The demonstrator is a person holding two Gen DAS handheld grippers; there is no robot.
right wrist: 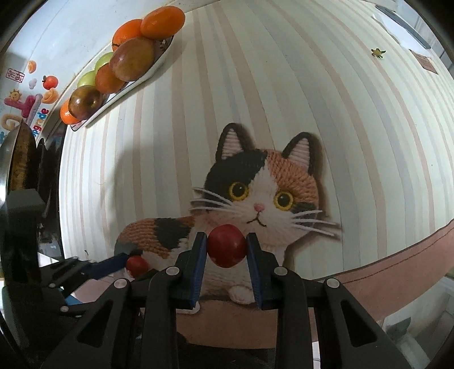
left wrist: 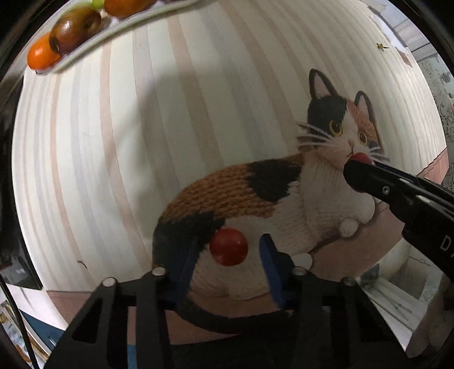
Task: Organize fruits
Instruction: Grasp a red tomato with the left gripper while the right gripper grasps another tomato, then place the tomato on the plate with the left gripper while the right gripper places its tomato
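Striped in cream, beige and pale grey, the tablecloth (right wrist: 283,85) fills both views, and a knitted-looking calico cat (right wrist: 255,198) is printed across its middle, with a pinkish-brown band along the near edge. At the far left of the cloth sits a long white tray (right wrist: 154,71) heaped with fruit: glossy orange tangerines (right wrist: 161,21), reddish-brown round plums (right wrist: 132,59) and pale green fruits (right wrist: 86,78) tucked behind them. Beyond the tray, colourful fruit-shaped magnets (right wrist: 49,82) cling to a white surface.

In the right wrist view, the right gripper (right wrist: 227,249) has its blue-padded fingers pressed against both sides of a small round red fruit (right wrist: 226,245), so it is clamped on that fruit, held over the cat's chest (the left wrist view shows the same fruit as a red sliver at the tip of the black fingers (left wrist: 361,159)).

The left gripper (left wrist: 228,249) stands with its jaws parted around a second small red round fruit (left wrist: 228,247); a clear gap shows on the right pad's side, while the left pad lies close to it, and whether it touches cannot be told. This fruit lies over the cat's flank. From the right wrist view the same fruit (right wrist: 137,264) appears at the tip of the left gripper's blue finger (right wrist: 113,262), low on the left.

The two red fruits are near each other, well apart from the tray.
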